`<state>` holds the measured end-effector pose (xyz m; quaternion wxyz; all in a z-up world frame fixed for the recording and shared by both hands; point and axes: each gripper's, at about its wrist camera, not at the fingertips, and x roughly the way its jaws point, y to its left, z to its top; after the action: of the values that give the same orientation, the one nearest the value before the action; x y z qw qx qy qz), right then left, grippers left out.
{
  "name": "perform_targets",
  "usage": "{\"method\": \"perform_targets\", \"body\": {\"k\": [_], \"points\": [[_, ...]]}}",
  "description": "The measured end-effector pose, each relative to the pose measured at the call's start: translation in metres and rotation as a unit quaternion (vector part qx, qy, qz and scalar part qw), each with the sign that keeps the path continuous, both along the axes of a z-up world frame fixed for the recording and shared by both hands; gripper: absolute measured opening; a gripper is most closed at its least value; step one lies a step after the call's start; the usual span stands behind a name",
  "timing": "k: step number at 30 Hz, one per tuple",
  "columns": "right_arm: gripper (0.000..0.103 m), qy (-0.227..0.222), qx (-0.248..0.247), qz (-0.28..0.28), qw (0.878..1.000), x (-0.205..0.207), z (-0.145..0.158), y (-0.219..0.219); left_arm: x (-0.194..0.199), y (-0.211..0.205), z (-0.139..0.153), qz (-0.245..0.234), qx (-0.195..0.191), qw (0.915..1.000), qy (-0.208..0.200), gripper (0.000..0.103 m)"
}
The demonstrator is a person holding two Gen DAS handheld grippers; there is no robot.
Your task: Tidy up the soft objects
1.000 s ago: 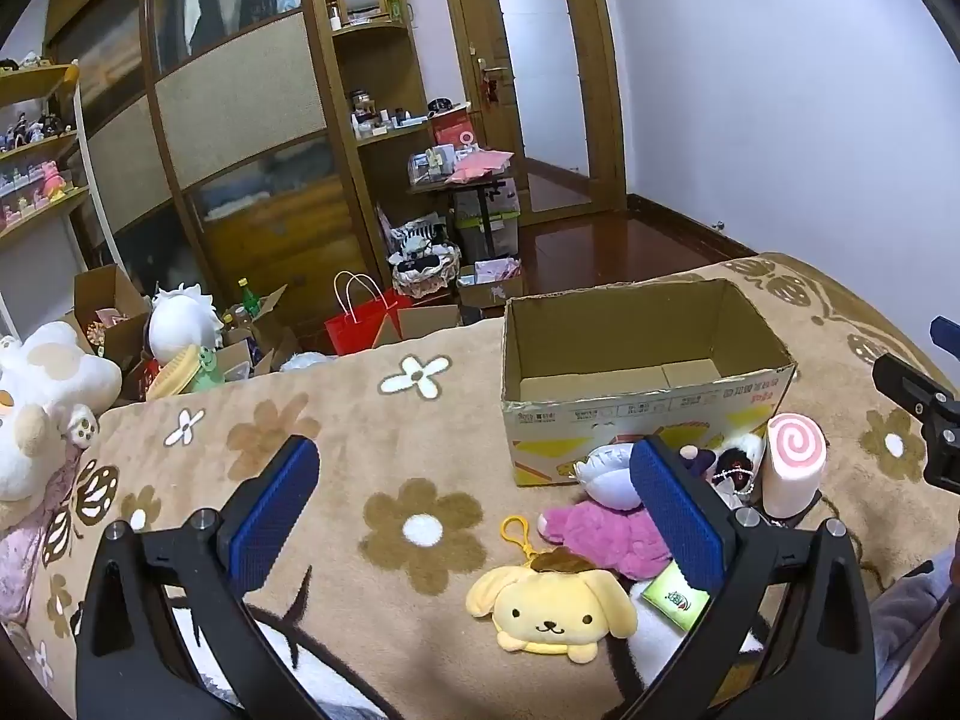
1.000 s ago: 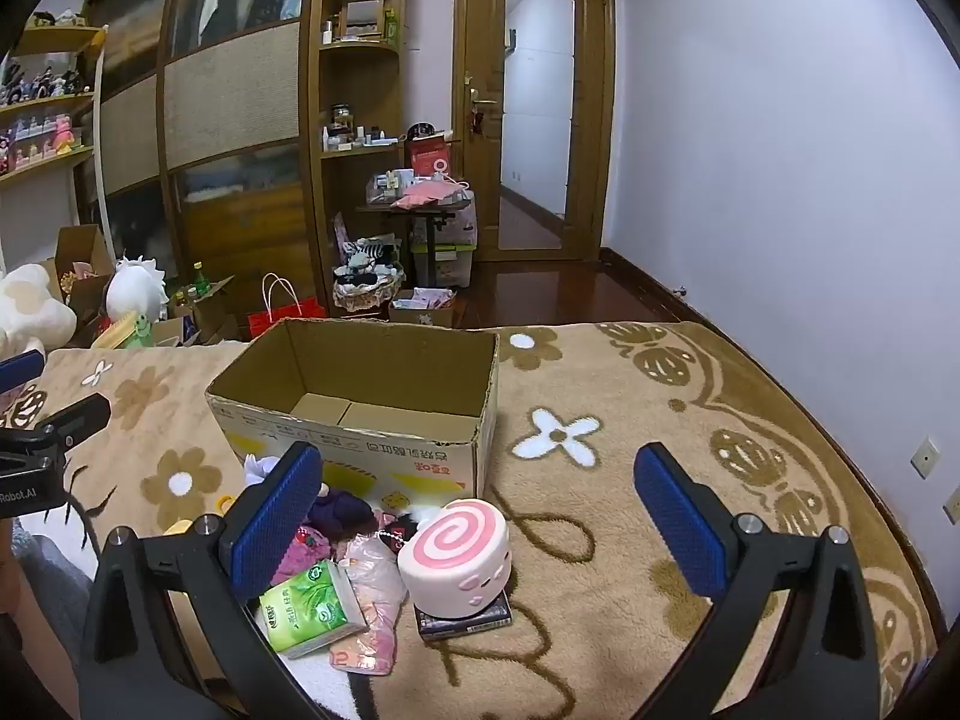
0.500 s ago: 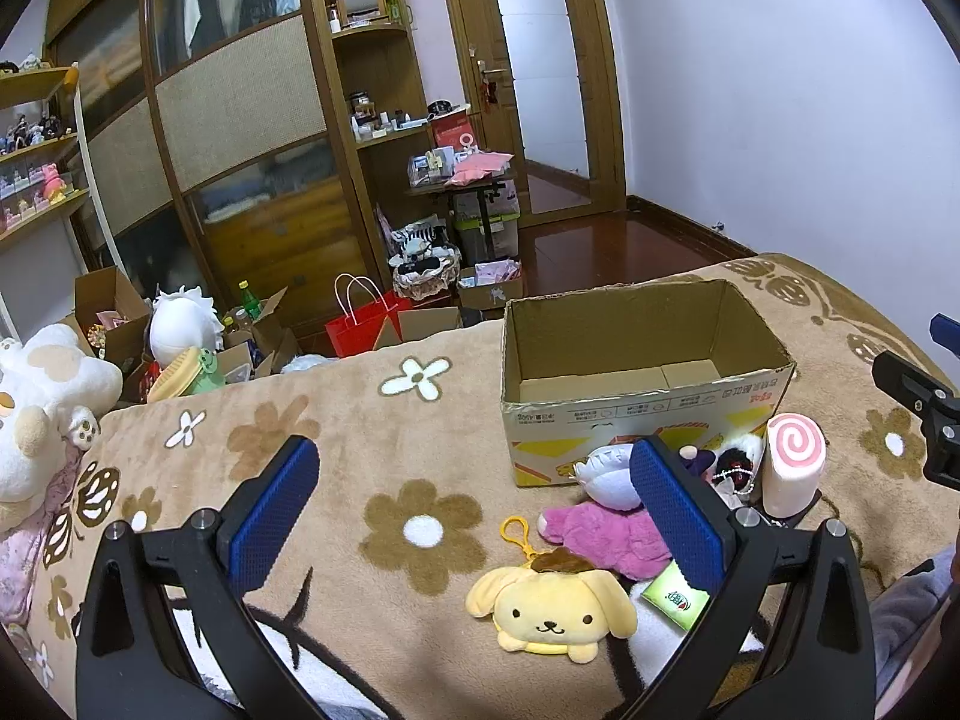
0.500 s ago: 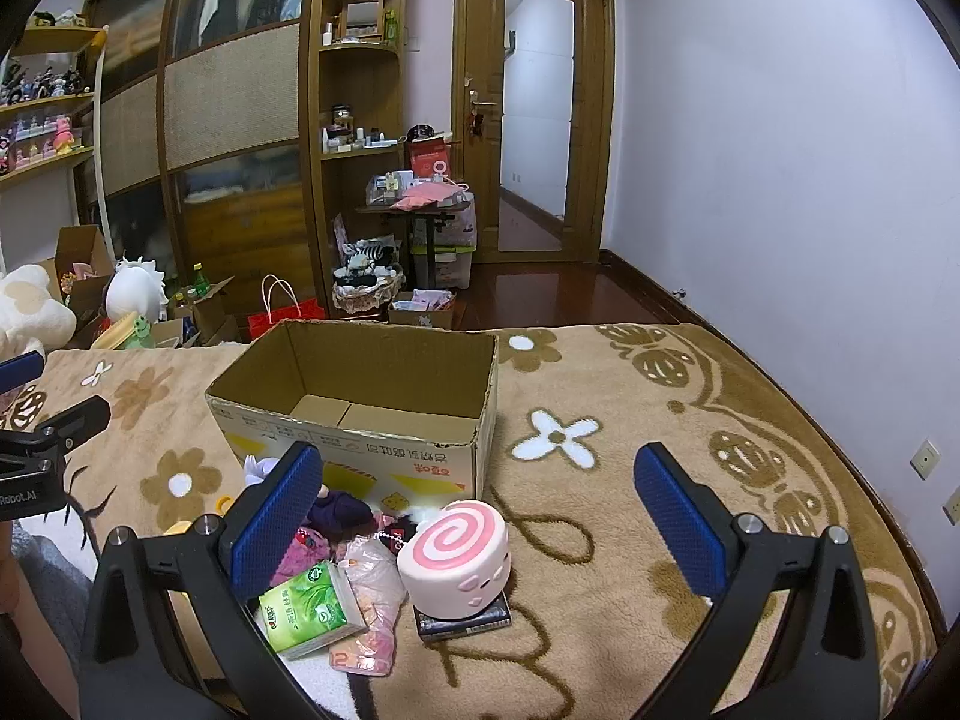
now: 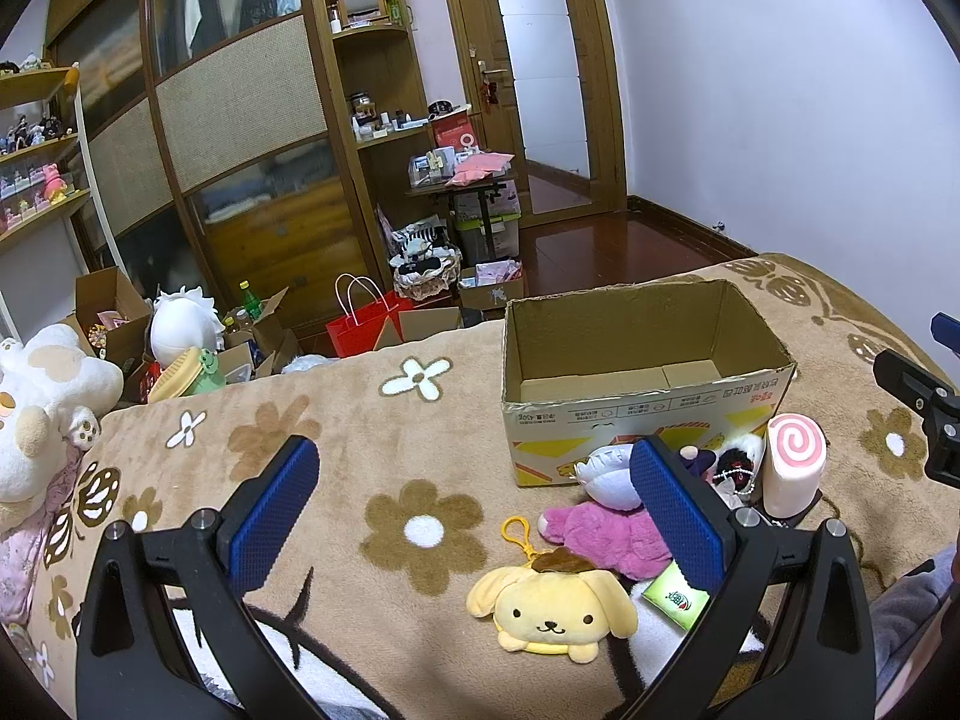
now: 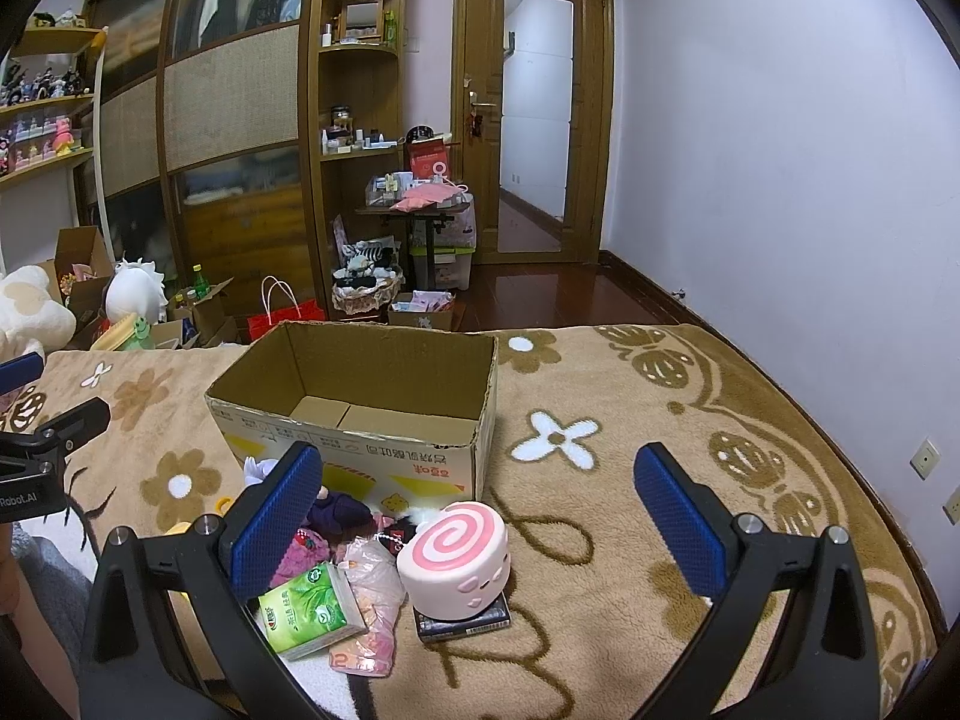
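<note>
"Robot.AI" on the left hand-held gripper (image 6: 24,483); "450g" on cardboard box (image 5: 660,414).

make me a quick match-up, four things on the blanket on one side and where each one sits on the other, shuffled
Things:
1. cardboard box
2. yellow dog plush
3. pink swirl roll
4. green tissue pack

Places:
A. standing on a dark flat case
B. nearest the left gripper, with a yellow clip loop
C. behind the pile, open and empty
D. beside a pink plastic bag, under the right gripper's left finger

Pairs: 1-C, 2-B, 3-A, 4-D
</note>
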<state>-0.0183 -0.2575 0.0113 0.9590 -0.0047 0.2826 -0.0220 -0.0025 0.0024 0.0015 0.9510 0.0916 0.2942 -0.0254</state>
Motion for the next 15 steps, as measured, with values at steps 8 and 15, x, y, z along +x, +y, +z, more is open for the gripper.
{"method": "perform_targets", "body": {"k": [8, 15], "points": [[0.103, 0.0, 0.0, 0.0, 1.0, -0.0001, 0.0002, 0.0, 0.0005, -0.0008, 0.0008, 0.001, 0.0, 1.0, -0.001, 0.102], [0.103, -0.001, 0.0, 0.0, 1.0, 0.0001, 0.0007, -0.0003, -0.0004, -0.0002, 0.0018, 0.0, 0.001, 1.0, -0.001, 0.102]]}}
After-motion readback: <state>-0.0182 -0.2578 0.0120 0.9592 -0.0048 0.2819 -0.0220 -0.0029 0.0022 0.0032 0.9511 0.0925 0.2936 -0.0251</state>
